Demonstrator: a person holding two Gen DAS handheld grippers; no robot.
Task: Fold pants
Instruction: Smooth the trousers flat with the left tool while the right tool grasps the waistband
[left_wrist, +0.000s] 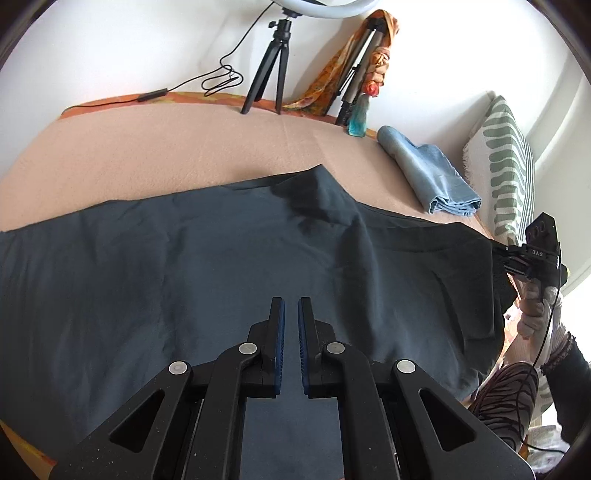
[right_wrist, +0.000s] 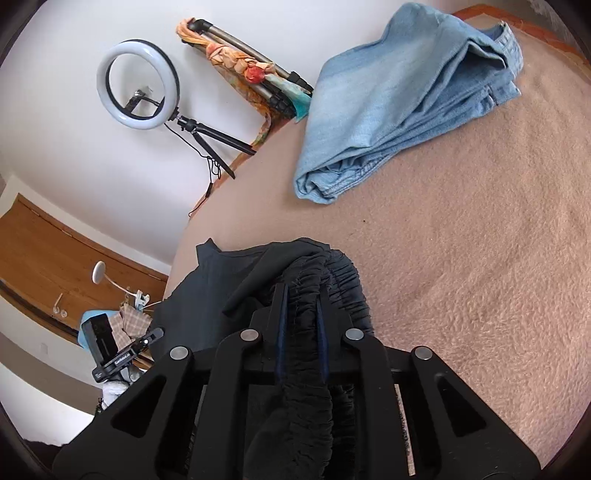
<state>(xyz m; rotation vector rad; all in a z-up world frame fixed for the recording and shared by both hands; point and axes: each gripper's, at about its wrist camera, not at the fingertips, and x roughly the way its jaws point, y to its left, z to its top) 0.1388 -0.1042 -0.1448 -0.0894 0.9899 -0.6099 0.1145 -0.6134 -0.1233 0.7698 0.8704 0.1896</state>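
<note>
Left wrist view, left to right: the dark pants (left_wrist: 229, 266) lie spread across the middle of the frame on a pink fleece blanket (left_wrist: 147, 155) that covers the bed. At upper centre a ring light on a black tripod (left_wrist: 273, 62) stands against the white wall, its cable trailing to the left. Beside it leans a folded stand wrapped in an orange patterned cloth (left_wrist: 365, 62). Folded light-blue jeans (left_wrist: 428, 173) lie at upper right, next to a green-striped pillow (left_wrist: 506, 162). The left gripper (left_wrist: 291, 306) hovers over the pants at lower centre; its fingers stand narrow, almost together, with nothing between them. At the right edge the other gripper meets the pants' edge.

Right wrist view: a wooden door (right_wrist: 55, 254) occupies the lower left. The right gripper (right_wrist: 302, 295) at lower centre has its fingers clamped on the gathered elastic waistband (right_wrist: 325, 269) of the pants.
</note>
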